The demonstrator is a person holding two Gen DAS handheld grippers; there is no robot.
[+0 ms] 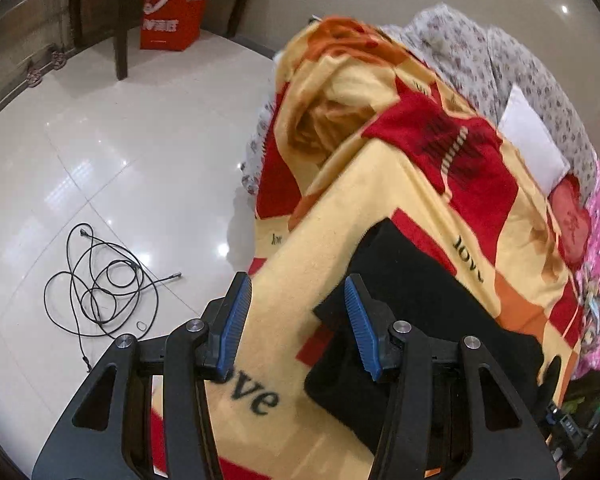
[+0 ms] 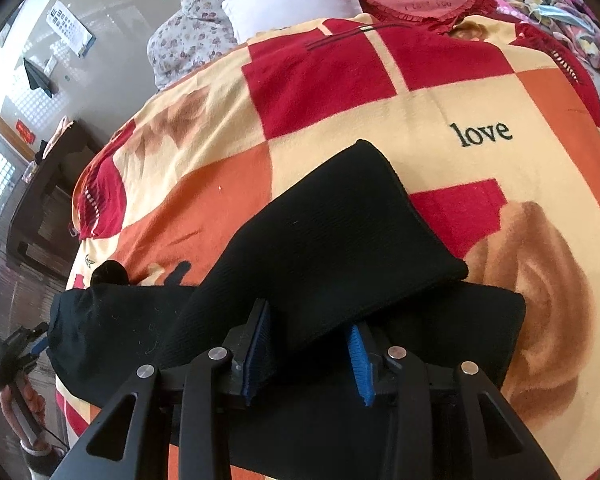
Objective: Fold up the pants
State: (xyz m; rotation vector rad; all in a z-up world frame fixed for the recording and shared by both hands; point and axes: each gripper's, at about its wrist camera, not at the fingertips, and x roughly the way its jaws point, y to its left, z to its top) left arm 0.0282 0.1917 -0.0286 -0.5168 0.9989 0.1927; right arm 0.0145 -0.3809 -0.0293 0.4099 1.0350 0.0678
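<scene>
**Grippers wide over half-folded pants**

Our left gripper (image 1: 296,320) hangs open over the blanket (image 1: 380,200), holding nothing; our right gripper (image 2: 308,344) is also spread, its fingers straddling the edge of the black pants (image 2: 340,232) without pinching it (as far as we can tell). The pants lie on the bed, one folded end resting on another layer. We judge a shallow grip could catch only the top layer and undo the fold. The red bag (image 1: 172,20) on the floor hides its contents
</scene>
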